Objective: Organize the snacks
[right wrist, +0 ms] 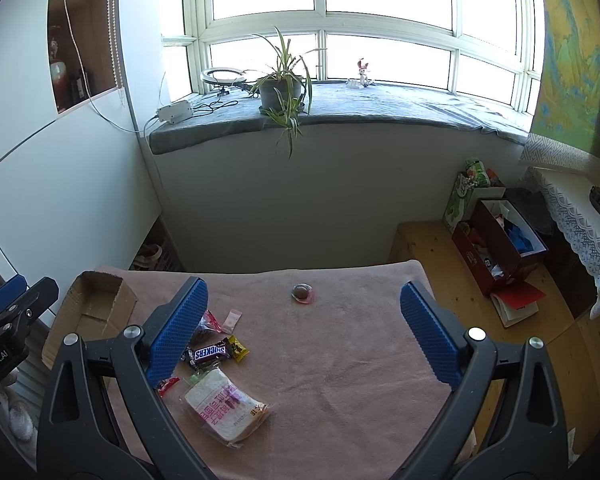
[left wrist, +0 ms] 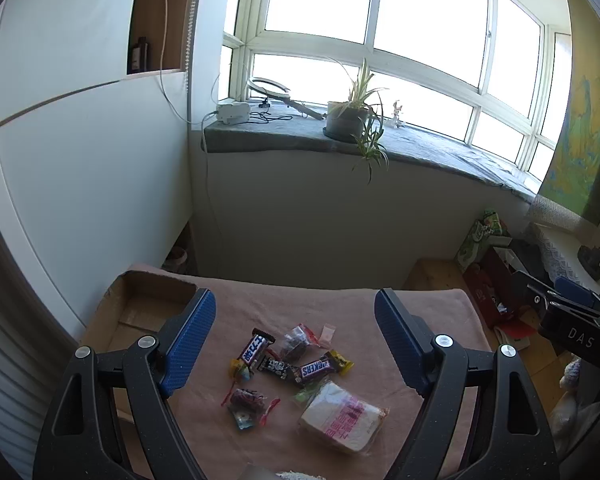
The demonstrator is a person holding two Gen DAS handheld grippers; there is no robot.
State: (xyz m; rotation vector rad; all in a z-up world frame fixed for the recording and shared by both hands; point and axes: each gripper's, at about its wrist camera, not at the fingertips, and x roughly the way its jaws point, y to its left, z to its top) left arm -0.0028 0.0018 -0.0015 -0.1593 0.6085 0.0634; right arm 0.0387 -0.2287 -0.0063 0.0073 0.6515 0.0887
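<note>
Several wrapped snacks lie in a loose pile on the pink tablecloth (left wrist: 340, 304): a Snickers bar (left wrist: 315, 369), a blue-and-white bar (left wrist: 255, 349), a dark candy bag (left wrist: 295, 342) and a wrapped sandwich (left wrist: 344, 418). An open cardboard box (left wrist: 148, 304) stands at the table's left end. My left gripper (left wrist: 294, 316) is open and empty, held above the pile. My right gripper (right wrist: 304, 300) is open and empty above the table; it shows the Snickers bar (right wrist: 210, 353), the sandwich (right wrist: 224, 410), the box (right wrist: 96, 304) and a lone round sweet (right wrist: 302, 292) near the far edge.
A grey windowsill with a potted plant (right wrist: 280, 88) runs behind the table. A white wall (left wrist: 80, 168) is on the left. On the wooden floor at right stand a red box (right wrist: 500, 240) and green bags (right wrist: 466, 196). The table's far edge drops off before the wall.
</note>
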